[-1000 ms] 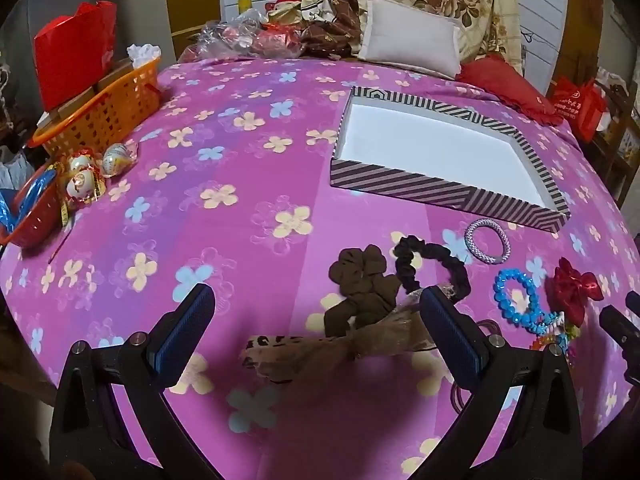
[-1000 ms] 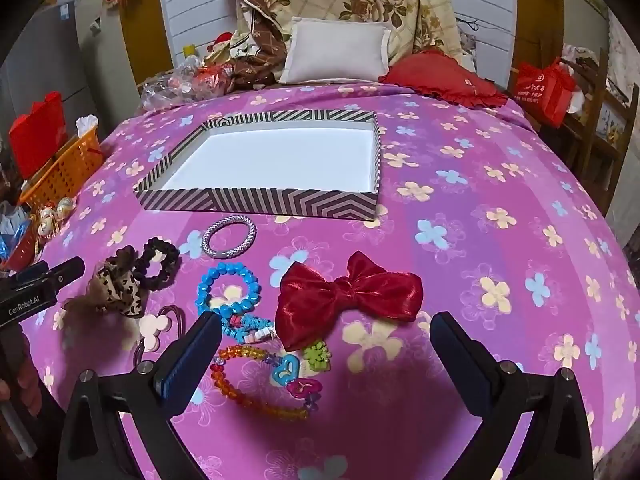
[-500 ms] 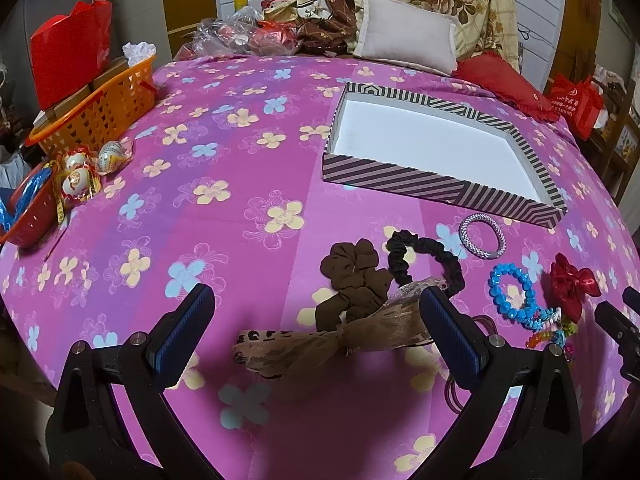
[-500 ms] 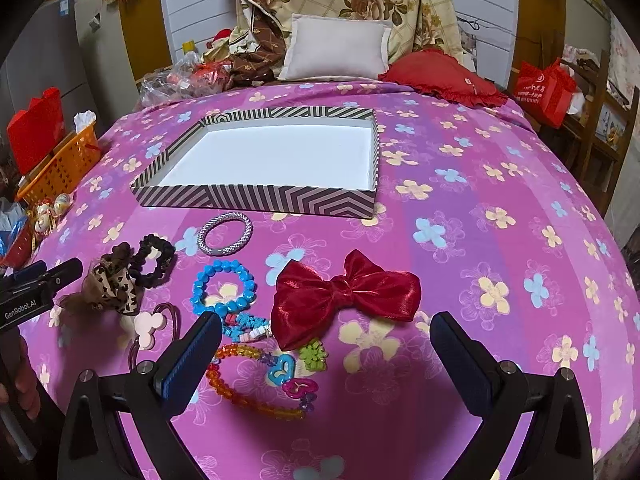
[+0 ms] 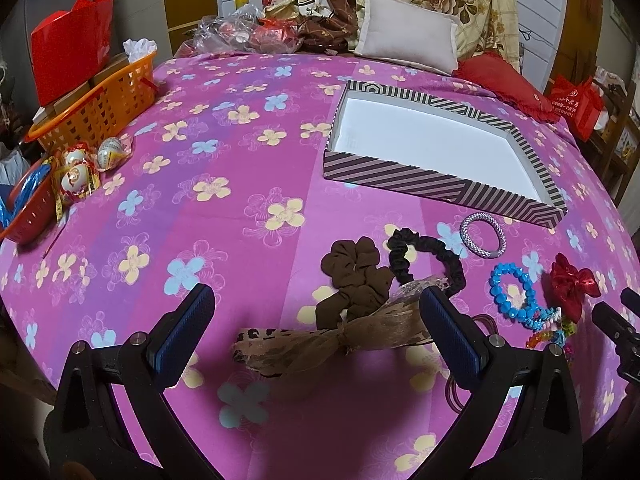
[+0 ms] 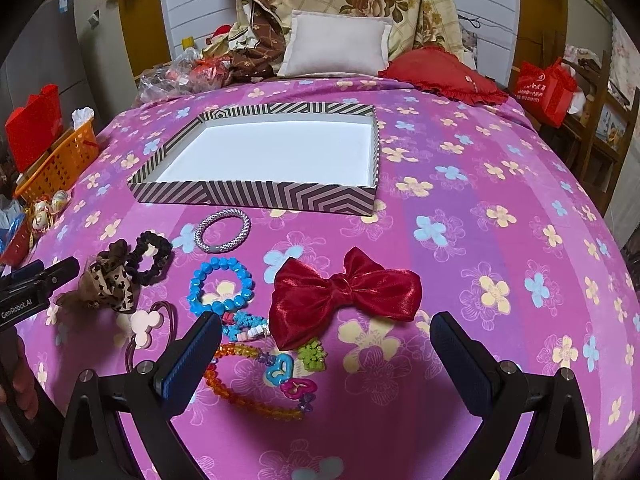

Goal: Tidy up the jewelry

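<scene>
A striped box with an empty white inside lies on the pink flowered bedspread. In front of it lie a silver bracelet, a black scrunchie, a brown scrunchie, a leopard-print bow, a blue bead bracelet, a red satin bow and an orange bead bracelet with charms. My left gripper is open, its fingers either side of the leopard bow. My right gripper is open, just before the red bow.
An orange basket, a red bag and wrapped eggs sit at the left edge. Pillows and a red cushion lie at the back. A pink hair tie lies by the leopard bow.
Both grippers have drawn back and risen slightly, so the jewelry sits a little farther ahead. Nothing was taken hold of or moved.
</scene>
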`<state>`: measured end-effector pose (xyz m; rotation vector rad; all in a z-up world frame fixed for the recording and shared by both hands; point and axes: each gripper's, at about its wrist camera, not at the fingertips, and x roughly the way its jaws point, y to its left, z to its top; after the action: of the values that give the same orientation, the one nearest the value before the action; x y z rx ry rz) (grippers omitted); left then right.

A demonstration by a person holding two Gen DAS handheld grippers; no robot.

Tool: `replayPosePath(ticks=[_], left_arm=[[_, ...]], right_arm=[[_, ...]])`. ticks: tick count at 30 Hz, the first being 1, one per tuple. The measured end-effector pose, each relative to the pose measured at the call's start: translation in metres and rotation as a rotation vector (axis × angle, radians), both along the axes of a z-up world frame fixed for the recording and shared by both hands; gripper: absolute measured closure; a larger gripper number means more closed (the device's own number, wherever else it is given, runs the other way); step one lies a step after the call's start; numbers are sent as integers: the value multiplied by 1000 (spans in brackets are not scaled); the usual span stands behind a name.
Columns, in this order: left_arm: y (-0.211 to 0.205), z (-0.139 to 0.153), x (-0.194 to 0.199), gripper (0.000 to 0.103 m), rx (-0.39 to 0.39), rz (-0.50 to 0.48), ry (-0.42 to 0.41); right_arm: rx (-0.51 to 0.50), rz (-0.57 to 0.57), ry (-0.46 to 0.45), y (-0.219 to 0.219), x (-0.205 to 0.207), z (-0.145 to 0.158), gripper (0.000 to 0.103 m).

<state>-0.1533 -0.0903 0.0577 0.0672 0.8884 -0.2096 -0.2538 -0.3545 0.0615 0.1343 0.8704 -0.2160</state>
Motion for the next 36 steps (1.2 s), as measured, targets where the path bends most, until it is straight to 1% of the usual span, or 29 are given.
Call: replayPosePath(ticks=[13,18,19,21,24,36], left_arm=[[0,-2,0,1,-1,1,4],[0,-3,0,1,2,1,5],[1,-5,1,1,2,3,6],[2,-7,1,1,2,6,7],[3,-8,3,1,-1,11,9],[4,-8,5,1,-2,15,14]], right_arm=[[-20,-6,42,-2,3,-5,0],[-25,-9,83,-2,4,-6,0],[-23,-9,68,-2,4,-7,0],[-26,-11,82,-3,5,-7,0],[-26,-11,62,-3,5,-8,0],[-10,-6,42,-2,6,-10,0]])
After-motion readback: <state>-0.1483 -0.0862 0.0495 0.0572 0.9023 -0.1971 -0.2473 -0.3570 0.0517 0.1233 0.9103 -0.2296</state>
